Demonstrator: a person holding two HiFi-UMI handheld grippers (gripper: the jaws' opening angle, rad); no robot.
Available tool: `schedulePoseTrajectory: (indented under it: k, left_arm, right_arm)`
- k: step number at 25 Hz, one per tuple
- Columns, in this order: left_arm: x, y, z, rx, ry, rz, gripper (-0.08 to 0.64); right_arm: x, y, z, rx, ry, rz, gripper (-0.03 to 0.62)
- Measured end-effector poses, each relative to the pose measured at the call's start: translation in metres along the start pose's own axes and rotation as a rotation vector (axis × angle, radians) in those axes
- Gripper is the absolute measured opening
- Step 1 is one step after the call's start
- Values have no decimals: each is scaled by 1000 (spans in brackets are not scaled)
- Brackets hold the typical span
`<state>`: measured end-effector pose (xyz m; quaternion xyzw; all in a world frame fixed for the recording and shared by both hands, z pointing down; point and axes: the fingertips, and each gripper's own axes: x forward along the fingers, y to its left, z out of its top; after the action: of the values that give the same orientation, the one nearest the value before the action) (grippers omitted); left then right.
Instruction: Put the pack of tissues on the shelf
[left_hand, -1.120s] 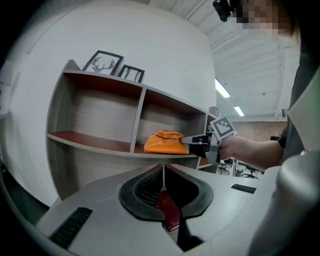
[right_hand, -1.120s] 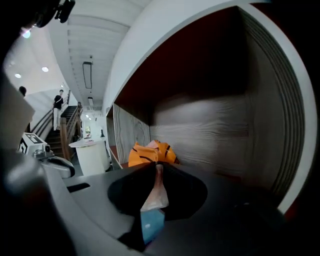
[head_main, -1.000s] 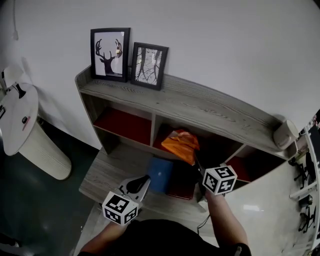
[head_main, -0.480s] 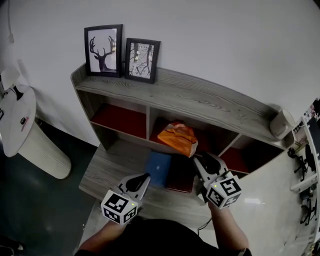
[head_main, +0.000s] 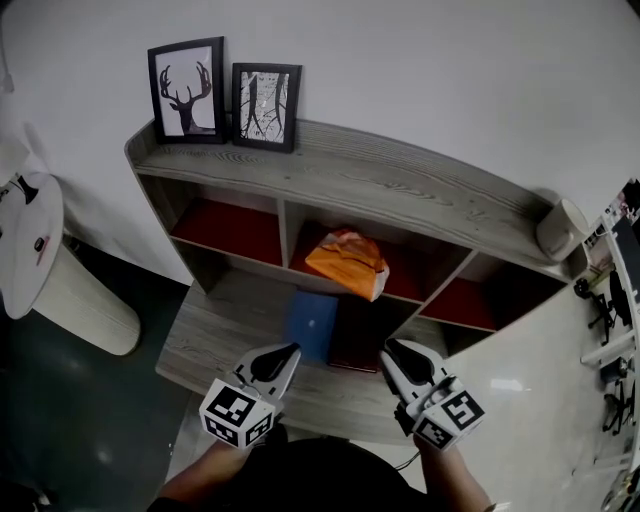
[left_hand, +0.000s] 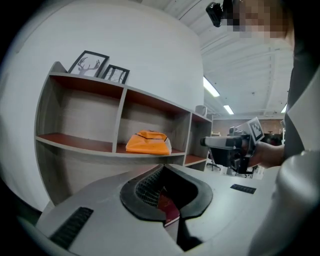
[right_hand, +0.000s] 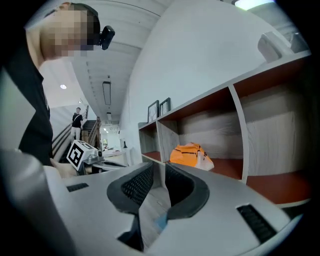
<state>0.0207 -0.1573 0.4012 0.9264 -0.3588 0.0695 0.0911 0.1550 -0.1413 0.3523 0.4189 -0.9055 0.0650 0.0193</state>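
Jaws: your left gripper shut, empty; right gripper closing on nothing. Pack of tissues lies on shelf; back off without nudging it.

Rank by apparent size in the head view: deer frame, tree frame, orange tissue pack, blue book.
1. deer frame, largest
2. tree frame, a little smaller
3. orange tissue pack and blue book: both smaller than the frames, too alike to rank against each other
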Motion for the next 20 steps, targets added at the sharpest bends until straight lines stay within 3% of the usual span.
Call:
schedulePoseTrajectory:
  k: [5,13,17,20]
  left_arm:
    - [5,-9,-4,20,13,-20,14]
    - [43,-41,-15,61,26,-56,17]
    - [76,-74,-30,81,45,-113,25]
    - [103,-102,-49,90,79,-168,91]
  right_arm:
    - [-15,2,-18,52,2,6,44]
    - [-69,-54,-25,119,-54,-183,44]
    - [-99,-82,-37,148,-60,-262,44]
    - [-118,-94,-49,168,-51,-285,44]
